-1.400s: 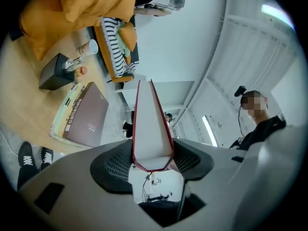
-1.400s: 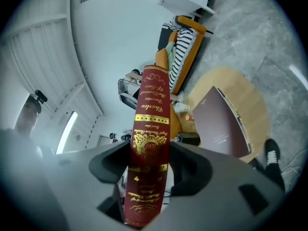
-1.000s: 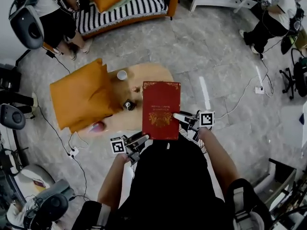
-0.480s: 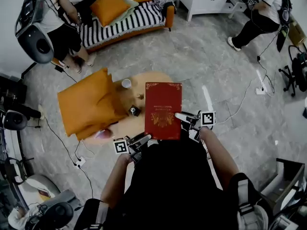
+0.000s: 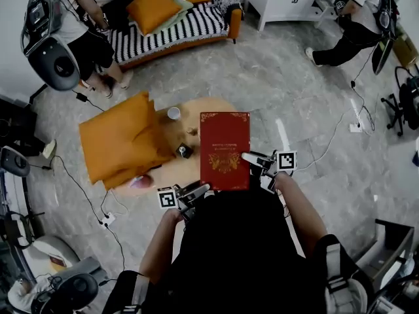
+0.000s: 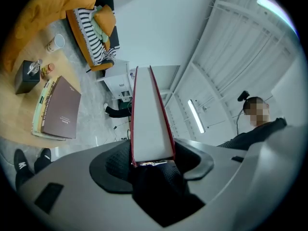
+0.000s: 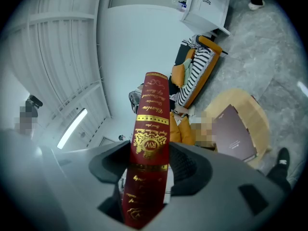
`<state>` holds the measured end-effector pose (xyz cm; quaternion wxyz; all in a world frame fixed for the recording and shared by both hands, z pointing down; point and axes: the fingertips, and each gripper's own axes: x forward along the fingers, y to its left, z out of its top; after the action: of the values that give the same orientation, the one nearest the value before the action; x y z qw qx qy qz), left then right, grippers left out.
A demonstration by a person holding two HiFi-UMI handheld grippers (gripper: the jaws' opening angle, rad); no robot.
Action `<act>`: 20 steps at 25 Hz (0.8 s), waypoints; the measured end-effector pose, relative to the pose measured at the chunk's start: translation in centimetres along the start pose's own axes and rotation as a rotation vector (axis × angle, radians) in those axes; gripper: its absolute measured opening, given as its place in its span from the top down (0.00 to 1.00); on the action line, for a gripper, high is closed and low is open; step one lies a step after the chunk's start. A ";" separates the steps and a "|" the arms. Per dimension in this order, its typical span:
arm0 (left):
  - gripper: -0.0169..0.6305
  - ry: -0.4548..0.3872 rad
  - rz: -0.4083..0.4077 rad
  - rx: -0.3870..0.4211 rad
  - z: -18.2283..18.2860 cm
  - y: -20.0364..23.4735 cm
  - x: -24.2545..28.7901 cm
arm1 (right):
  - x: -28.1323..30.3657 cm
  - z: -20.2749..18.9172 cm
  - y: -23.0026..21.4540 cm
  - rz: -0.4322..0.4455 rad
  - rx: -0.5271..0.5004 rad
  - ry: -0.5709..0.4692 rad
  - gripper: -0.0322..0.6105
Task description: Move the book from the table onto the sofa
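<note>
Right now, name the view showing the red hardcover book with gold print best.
Head view: the red hardcover book shows its whole front cover, between the left hand-held gripper and the right hand-held gripper. The left gripper view shows only its white page edge; the right gripper view its gold-lettered spine.

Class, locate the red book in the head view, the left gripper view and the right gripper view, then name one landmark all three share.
Head view: red book at centre, cover facing up.
Left gripper view: centre, the red book shows its pale page edge, rising from between the jaws.
Right gripper view: centre, the red book shows its gold-printed spine between the jaws.
Shared landmark: striped sofa, top left; upper left; upper right of centre.
</note>
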<state>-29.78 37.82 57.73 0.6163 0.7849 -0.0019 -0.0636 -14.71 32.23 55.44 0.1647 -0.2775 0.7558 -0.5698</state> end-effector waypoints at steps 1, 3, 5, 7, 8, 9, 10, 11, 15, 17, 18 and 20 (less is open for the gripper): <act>0.58 0.001 -0.005 -0.006 0.0 0.0 0.1 | -0.1 0.0 -0.1 -0.003 -0.004 -0.002 0.56; 0.58 0.012 0.002 0.008 -0.1 0.2 0.3 | -0.3 0.3 -0.1 -0.005 -0.025 0.000 0.56; 0.58 0.009 0.000 0.019 0.1 0.0 0.8 | -0.5 0.8 -0.1 -0.012 -0.034 0.006 0.56; 0.58 -0.002 -0.008 0.019 0.5 -0.2 1.7 | -0.9 1.4 -0.2 -0.024 -0.024 0.015 0.56; 0.58 -0.004 -0.009 0.019 0.7 -0.3 2.2 | -1.1 1.7 -0.1 -0.021 -0.022 0.021 0.56; 0.58 -0.003 -0.008 0.022 0.9 -0.4 2.6 | -1.3 2.1 0.1 -0.016 -0.024 0.027 0.56; 0.58 0.000 -0.007 0.025 1.0 -0.4 3.1 | -1.4 2.6 0.2 -0.010 -0.026 0.031 0.56; 0.58 0.004 -0.005 0.028 1.2 -0.3 3.6 | -1.6 3.1 0.1 -0.005 -0.030 0.034 0.56; 0.58 -0.005 0.016 0.031 2.0 0.2 7.2 | -3.2 6.1 -1.1 0.015 -0.018 0.047 0.56; 0.58 -0.018 0.031 0.030 2.2 0.4 8.7 | -4.1 7.3 -1.8 0.021 -0.006 0.055 0.56; 0.58 -0.023 0.038 0.030 2.3 0.5 9.4 | -4.5 7.9 -2.1 0.025 -0.004 0.060 0.56; 0.58 -0.029 0.053 0.031 2.4 0.6 11.1 | -5.4 9.3 -2.7 0.037 -0.004 0.073 0.56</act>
<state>-18.98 34.41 56.69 0.6054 0.7931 -0.0326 -0.0586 -4.62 27.83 54.89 0.1467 -0.2428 0.7675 -0.5748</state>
